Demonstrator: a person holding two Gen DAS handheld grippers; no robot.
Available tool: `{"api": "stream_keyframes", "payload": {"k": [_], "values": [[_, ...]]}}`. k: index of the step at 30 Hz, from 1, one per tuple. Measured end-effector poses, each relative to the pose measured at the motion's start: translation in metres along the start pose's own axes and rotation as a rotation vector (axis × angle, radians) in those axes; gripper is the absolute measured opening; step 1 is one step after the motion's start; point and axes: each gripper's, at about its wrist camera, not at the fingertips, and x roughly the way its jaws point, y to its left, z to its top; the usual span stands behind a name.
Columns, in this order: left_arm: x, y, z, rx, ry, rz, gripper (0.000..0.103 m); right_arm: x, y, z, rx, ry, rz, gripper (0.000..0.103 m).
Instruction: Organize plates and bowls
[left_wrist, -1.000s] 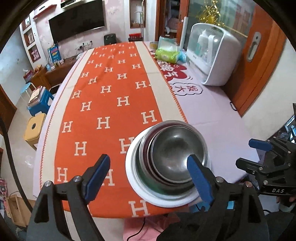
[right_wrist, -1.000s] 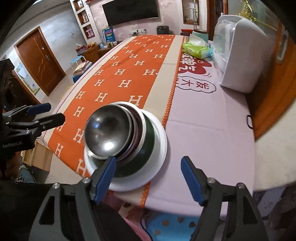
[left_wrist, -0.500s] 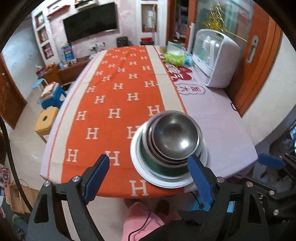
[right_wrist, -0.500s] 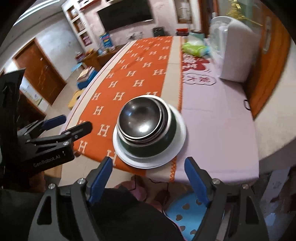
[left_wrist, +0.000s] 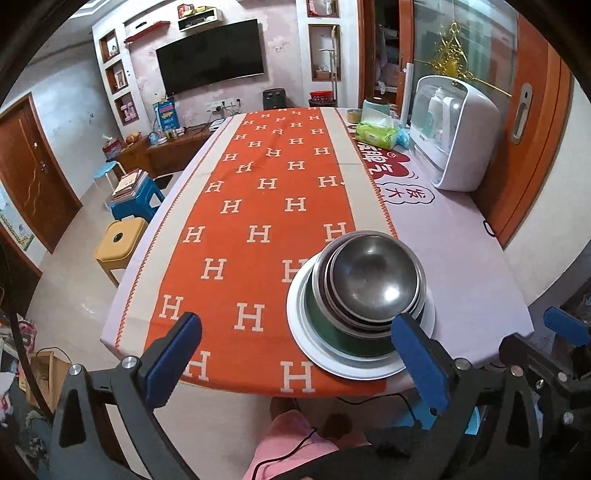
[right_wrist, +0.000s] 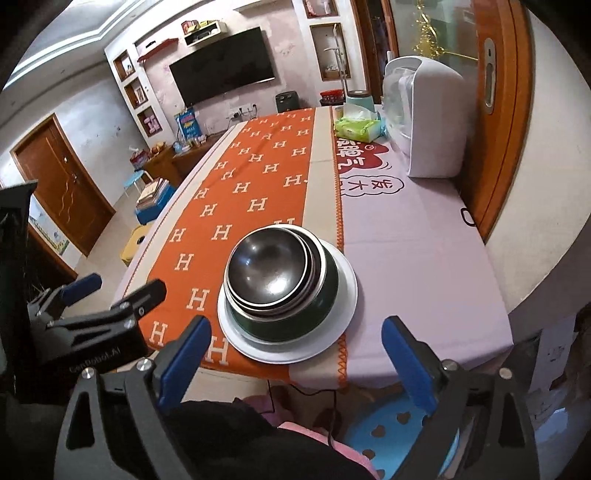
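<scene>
Both grippers pitched steeply down off the table's (left_wrist: 461, 251) near edge. Left gripper (left_wrist: 295, 354) and right gripper (right_wrist: 295, 354) jaws opening, nothing between them. Bowl stack (right_wrist: 275, 277) sits on white plate (right_wrist: 343, 295), 12 o'clock of right gripper, 1 o'clock of left.

A long bench (left_wrist: 454, 236) under a lilac cloth carries an orange runner (left_wrist: 266, 206) patterned with H letters. On its far right stand a white appliance (left_wrist: 458, 136) and a green pack of wipes (left_wrist: 376, 133). The back wall is pale pink, with a dark TV (left_wrist: 210, 55) mounted between white niche shelves (left_wrist: 118, 85). A low wooden cabinet (left_wrist: 162, 155) runs below it. A brown door (left_wrist: 33, 173) stands at left, another wooden door (left_wrist: 532, 122) at right. On the beige tiled floor (left_wrist: 74, 280) sit a yellow stool (left_wrist: 120, 240) and a blue stool (left_wrist: 136, 201) stacked with books.
</scene>
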Motion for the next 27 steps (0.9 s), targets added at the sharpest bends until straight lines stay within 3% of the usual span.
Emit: {"api": "stream_keyframes", "payload": {"k": [4, 17, 27], "values": [[-0.004, 0.005, -0.006, -0.024, -0.014, 0.021, 0.102, 0.0, 0.001, -0.001, 0.006, -0.032, -0.007, 0.103], [-0.017, 0.008, -0.008, -0.074, -0.08, 0.054, 0.102, 0.007, 0.001, 0.002, -0.018, -0.001, 0.009, 0.103], [-0.022, 0.008, -0.01, -0.082, -0.086, 0.064, 0.102, 0.009, 0.007, 0.003, -0.05, 0.001, 0.029, 0.103]]}}
